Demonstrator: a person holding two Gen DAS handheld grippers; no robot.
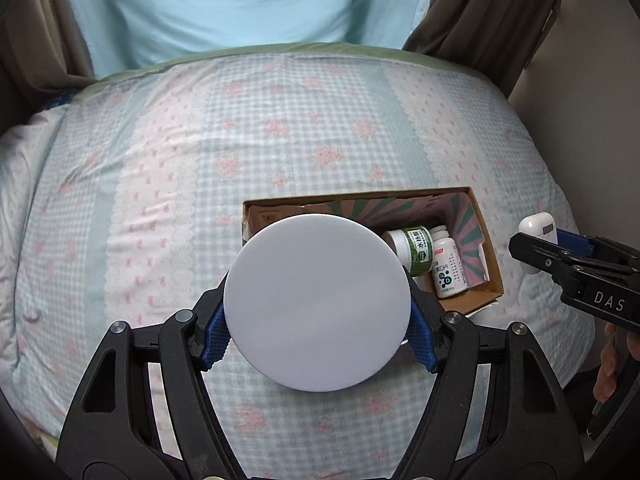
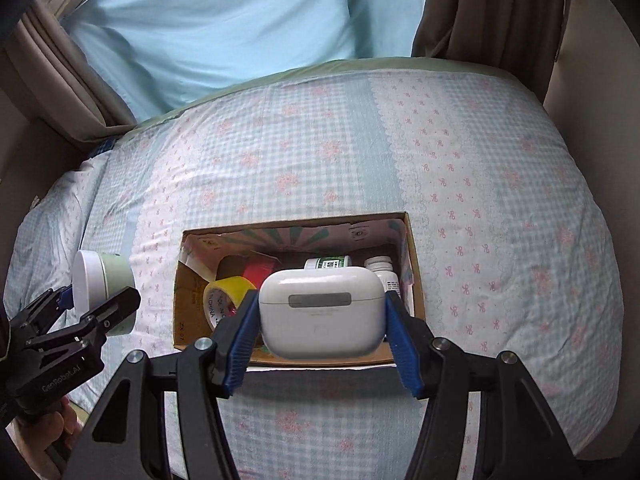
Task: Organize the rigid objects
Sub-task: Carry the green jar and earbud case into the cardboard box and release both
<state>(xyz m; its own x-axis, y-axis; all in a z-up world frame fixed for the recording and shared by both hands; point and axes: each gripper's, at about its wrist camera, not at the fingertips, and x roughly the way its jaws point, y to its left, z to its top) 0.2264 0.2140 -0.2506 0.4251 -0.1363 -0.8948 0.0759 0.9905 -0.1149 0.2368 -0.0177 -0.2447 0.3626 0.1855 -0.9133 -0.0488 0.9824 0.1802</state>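
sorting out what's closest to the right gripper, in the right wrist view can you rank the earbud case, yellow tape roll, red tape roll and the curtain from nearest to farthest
1. Earbud case: clamped between the right gripper fingers.
2. Yellow tape roll: in the cardboard box, left part, just beyond the left finger.
3. Red tape roll: farther back in the box, behind the yellow one.
4. Curtain: past the bed's far edge, upper right.

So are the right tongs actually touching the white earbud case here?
Touching. In the right wrist view the right tongs are closed on the white earbud case, with a blue pad pressed flat against each side and no gap, held above the cardboard box.
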